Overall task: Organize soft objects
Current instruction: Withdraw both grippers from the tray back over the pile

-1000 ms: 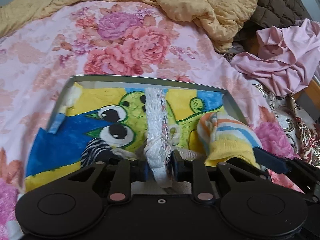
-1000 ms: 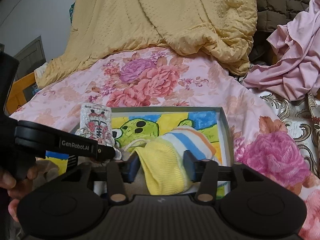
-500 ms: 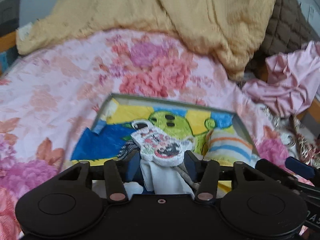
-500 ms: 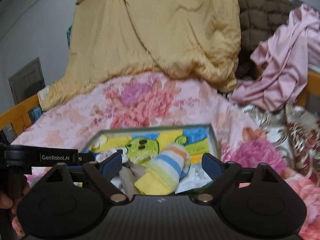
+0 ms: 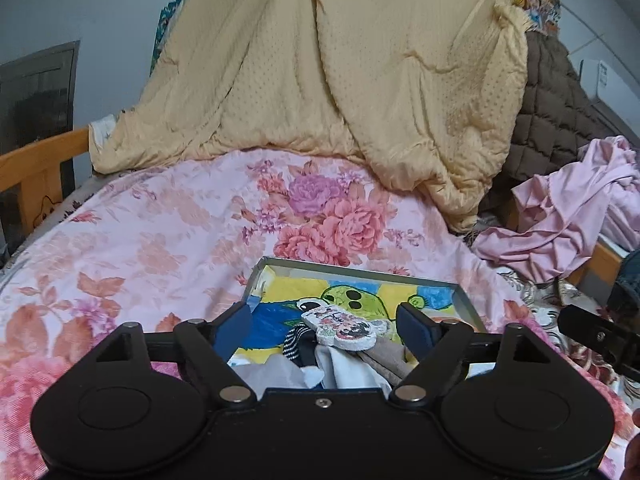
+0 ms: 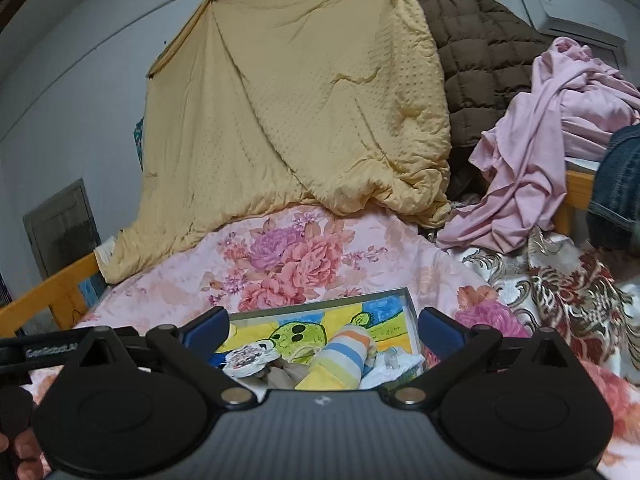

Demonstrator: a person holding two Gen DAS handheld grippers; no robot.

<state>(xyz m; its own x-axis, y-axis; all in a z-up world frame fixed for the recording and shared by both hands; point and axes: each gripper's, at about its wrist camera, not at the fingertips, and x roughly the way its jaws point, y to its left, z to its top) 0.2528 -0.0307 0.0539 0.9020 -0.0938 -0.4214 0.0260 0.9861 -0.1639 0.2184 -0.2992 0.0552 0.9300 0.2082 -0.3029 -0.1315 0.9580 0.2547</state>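
A shallow box [image 5: 352, 271] [image 6: 412, 312] with a cartoon picture inside lies on the floral bedspread. In it rest a white patterned sock [image 5: 345, 328] [image 6: 250, 358] and a rolled striped sock with a yellow cuff [image 6: 340, 362], among other small cloth pieces. My left gripper [image 5: 326, 326] hangs above and short of the box, its jaws still opening, the patterned sock lying loose below and between them, untouched. My right gripper [image 6: 324, 328] is likewise back from the box, its jaws opening wide; the striped sock lies free in the box beneath them.
A yellow quilt [image 5: 340, 80] [image 6: 304, 112] hangs at the back over the bed. Brown quilted bedding [image 6: 480, 64] and a pile of pink cloth [image 5: 568, 216] [image 6: 540, 140] lie at the right. A wooden bed rail [image 5: 36, 164] runs along the left. The other gripper's body [image 5: 600, 336] shows at right.
Both grippers let go of their socks, opened wide, and pulled up and back from the box. The patterned sock fell flat; the striped sock stays lying in the box.
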